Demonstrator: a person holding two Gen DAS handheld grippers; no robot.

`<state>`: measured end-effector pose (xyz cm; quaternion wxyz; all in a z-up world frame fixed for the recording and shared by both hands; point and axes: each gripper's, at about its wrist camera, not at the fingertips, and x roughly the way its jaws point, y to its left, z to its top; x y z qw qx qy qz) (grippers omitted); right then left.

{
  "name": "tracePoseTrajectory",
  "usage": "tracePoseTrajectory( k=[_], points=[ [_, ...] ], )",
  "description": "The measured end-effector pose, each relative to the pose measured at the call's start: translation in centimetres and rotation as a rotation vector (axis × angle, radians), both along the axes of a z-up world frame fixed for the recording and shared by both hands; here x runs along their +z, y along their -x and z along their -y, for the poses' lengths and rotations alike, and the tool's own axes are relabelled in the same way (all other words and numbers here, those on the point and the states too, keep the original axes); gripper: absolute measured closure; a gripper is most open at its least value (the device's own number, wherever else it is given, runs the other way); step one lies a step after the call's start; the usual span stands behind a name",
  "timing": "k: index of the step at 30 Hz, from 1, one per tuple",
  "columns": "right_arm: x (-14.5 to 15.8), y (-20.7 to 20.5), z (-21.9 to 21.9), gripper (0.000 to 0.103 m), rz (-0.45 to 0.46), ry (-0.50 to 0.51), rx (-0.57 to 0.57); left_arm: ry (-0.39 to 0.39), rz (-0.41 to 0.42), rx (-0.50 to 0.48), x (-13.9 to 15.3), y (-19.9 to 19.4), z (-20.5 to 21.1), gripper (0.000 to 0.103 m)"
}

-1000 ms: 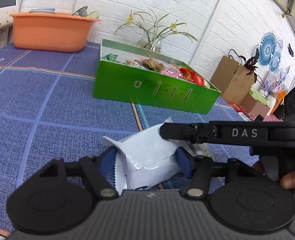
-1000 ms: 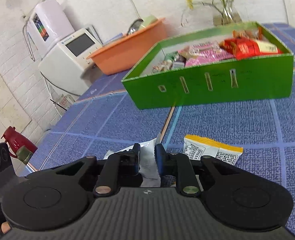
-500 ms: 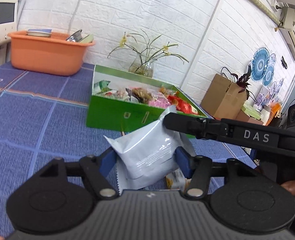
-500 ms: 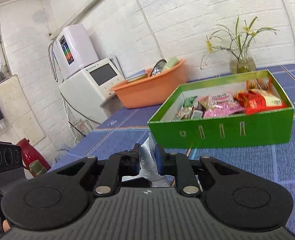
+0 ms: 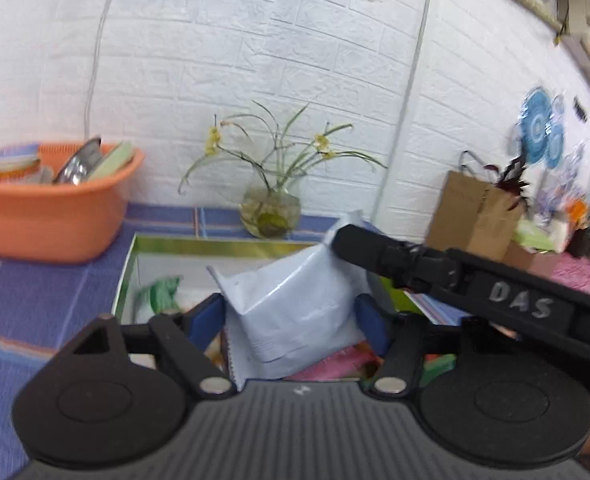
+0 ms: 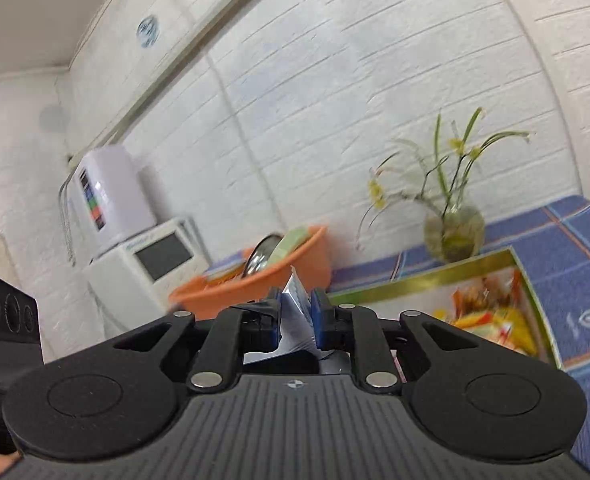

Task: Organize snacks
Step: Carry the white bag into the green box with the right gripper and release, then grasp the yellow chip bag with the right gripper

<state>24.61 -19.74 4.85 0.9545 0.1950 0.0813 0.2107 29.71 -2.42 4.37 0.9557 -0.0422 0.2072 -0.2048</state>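
You're at the drop — the white snack packet [image 5: 295, 304] hangs over the green box [image 5: 199, 245], both grippers' jaws just opening off it — so draw both clear next.

Home kitchen: dish basin [image 5: 51, 216], water purifier [image 6: 107, 196]

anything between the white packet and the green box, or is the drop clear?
Nothing visible blocks it. The white packet hangs directly over the green box, between the just-opening left gripper jaws; snacks already inside lie below.
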Motion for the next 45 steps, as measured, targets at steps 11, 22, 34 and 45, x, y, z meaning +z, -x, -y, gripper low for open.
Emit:
tracePoseTrajectory(
  k=[11,22,34,45],
  points=[
    [0.3,6.0,4.3,0.000,-0.016,0.005,-0.089,-0.066,0.055,0.120,-1.0,4.1,-2.2,0.020],
    [-4.0,9.3,3.1,0.000,-0.408,-0.144,-0.007,-0.109,-0.113,-0.042,-6.0,13.5,-0.4,0.019],
    [-7.2,8.7,2.5,0.000,-0.651,-0.212,0.049,-0.140,-0.177,-0.103,-7.8,13.2,0.7,0.019],
    [-6.8,8.7,0.7,0.049,-0.663,-0.069,0.072,-0.121,-0.173,-0.180,-8.4,13.8,1.4,0.059]
  ],
)
